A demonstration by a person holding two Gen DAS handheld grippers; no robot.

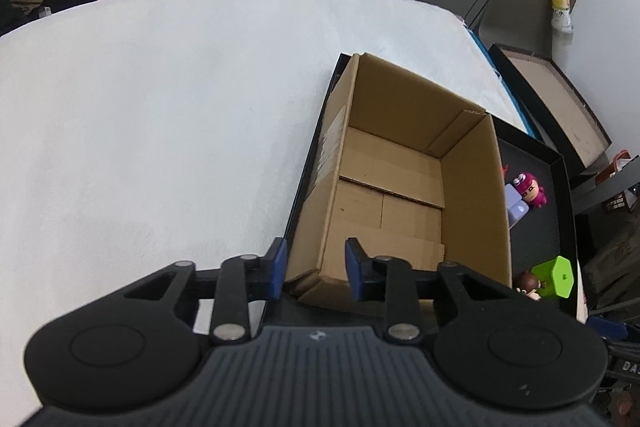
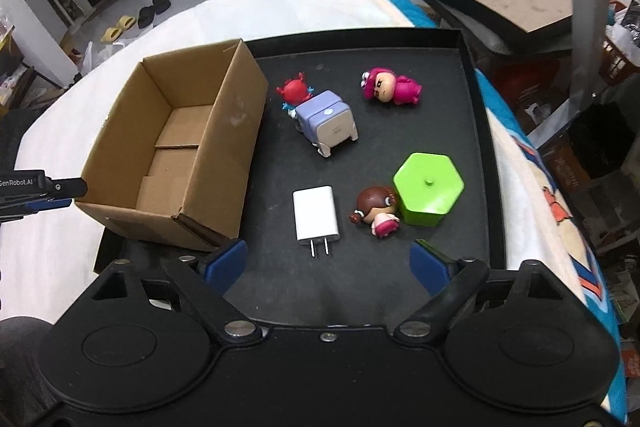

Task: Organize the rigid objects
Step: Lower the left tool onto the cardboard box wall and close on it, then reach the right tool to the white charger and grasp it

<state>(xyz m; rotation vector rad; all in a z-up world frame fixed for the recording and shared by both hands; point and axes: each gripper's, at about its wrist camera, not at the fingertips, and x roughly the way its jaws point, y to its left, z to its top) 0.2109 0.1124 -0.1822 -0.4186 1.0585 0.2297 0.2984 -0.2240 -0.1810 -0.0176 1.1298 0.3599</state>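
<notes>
**Box empty, every item waiting on the tray**

Nothing is packed yet. The cardboard box [image 2: 176, 155] sits open on the left part of the black tray [image 2: 476, 131], and its floor shows only bare flaps. Everything to be sorted lies on the tray to the right of it: a white charger [image 2: 316, 214] nearest the camera, prongs pointing this way; a brown-haired doll [image 2: 376, 211] touching a green hexagonal block [image 2: 428, 189]; a lilac-and-white toy [image 2: 326, 123] with a small red figure [image 2: 294, 91] tucked behind it; and a pink doll [image 2: 390, 87] lying at the far side.

The right gripper [image 2: 326, 263] hangs above the tray's near edge, fingers spread wide with nothing between them, the charger just ahead. The left gripper [image 1: 316, 267] hovers over the box's near-left corner, fingers parted and holding nothing.

My read: the whole job is ahead, six pieces to move, and the charger looks like the easiest first pick.
</notes>
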